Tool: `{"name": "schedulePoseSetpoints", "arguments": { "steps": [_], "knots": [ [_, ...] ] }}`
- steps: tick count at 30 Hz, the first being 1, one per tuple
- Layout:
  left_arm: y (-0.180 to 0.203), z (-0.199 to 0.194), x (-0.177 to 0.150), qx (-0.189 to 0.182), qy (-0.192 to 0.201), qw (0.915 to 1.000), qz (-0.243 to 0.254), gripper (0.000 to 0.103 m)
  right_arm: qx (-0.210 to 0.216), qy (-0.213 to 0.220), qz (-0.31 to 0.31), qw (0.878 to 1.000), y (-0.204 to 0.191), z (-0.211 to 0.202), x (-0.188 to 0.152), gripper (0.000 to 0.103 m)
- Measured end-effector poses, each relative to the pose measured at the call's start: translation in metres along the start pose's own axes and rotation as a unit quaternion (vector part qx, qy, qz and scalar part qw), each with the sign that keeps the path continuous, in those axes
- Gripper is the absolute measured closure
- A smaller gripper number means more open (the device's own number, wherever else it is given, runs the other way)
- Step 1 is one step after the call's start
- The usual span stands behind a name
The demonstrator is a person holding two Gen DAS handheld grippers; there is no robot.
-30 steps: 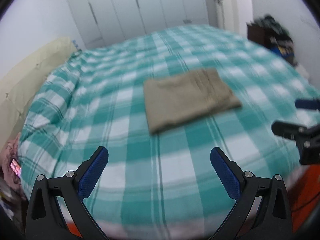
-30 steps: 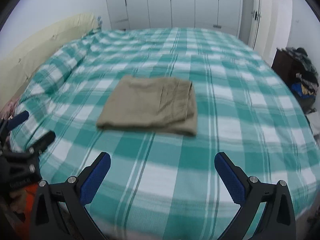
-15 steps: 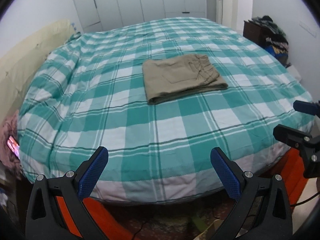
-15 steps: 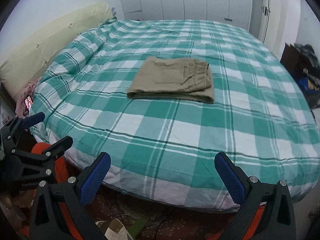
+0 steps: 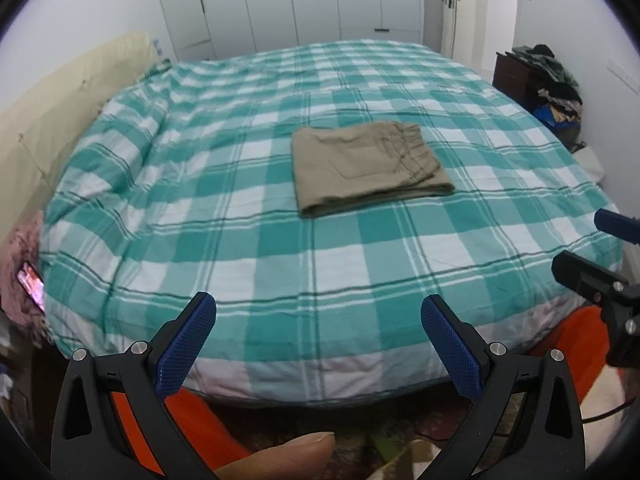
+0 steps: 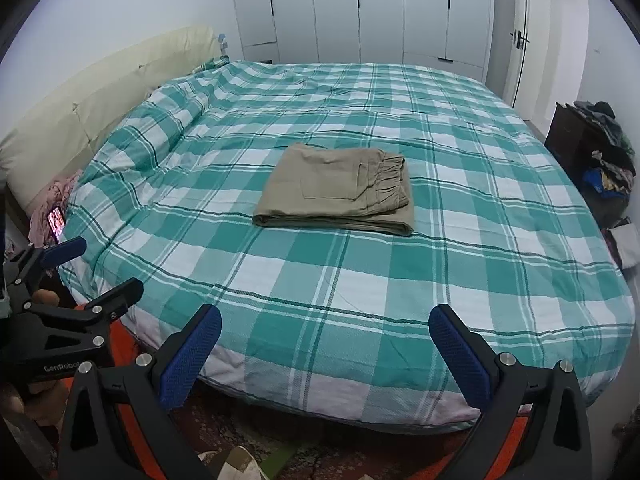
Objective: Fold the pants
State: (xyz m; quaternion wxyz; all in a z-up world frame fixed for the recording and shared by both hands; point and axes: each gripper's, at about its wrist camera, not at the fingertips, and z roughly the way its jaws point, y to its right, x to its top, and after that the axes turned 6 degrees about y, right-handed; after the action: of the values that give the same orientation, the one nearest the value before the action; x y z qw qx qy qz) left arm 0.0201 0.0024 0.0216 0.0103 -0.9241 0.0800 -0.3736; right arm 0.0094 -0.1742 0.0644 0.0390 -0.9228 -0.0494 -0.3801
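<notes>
A: Where are the pants?

B: The pants [image 5: 368, 168] lie folded into a flat khaki rectangle near the middle of the bed [image 5: 280, 264], on the green and white checked cover, well apart from both grippers.

A: And the grippers?

B: The left gripper [image 5: 318, 342] hangs off the near edge of the bed with its blue pads spread wide, holding nothing. The right gripper [image 6: 325, 346] is the same: fingers apart, empty, off the bed's edge.

A: Does one camera catch something the other misses?

B: The left wrist view shows a thumb [image 5: 280, 456] at the bottom edge, and the right gripper pokes in from the right side. The right wrist view shows the left gripper [image 6: 80, 268] at the left side, and the elastic waistband [image 6: 390, 172] of the pants more sharply. Both show the wardrobe [image 6: 360, 8] behind the bed and a pile of clothes [image 6: 608, 160] at the right.
</notes>
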Motion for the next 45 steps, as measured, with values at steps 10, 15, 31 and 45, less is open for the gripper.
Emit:
{"name": "schedulePoseSetpoints", "arguments": {
  "steps": [10, 15, 31, 45],
  "knots": [
    [0.005, -0.002, 0.002, 0.005, -0.010, 0.9999, 0.003, 0.001, 0.004, -0.017, -0.017, 1.000, -0.008, -0.002, -0.001, 0.001],
    [0.005, -0.002, 0.002, 0.016, -0.008, 0.9998, 0.005, 0.001, 0.002, -0.015, -0.017, 1.000, -0.011, -0.001, -0.002, 0.001],
    [0.008, 0.001, 0.002, 0.033, -0.004, 0.9992, 0.021, 0.001, -0.001, -0.014, -0.010, 1.000, -0.009, -0.001, 0.003, 0.001],
    [0.011, 0.002, 0.001, 0.034, -0.005, 0.9991, 0.024, 0.001, -0.006, -0.024, -0.005, 1.000, -0.006, 0.002, 0.004, 0.001]
  ]
}}
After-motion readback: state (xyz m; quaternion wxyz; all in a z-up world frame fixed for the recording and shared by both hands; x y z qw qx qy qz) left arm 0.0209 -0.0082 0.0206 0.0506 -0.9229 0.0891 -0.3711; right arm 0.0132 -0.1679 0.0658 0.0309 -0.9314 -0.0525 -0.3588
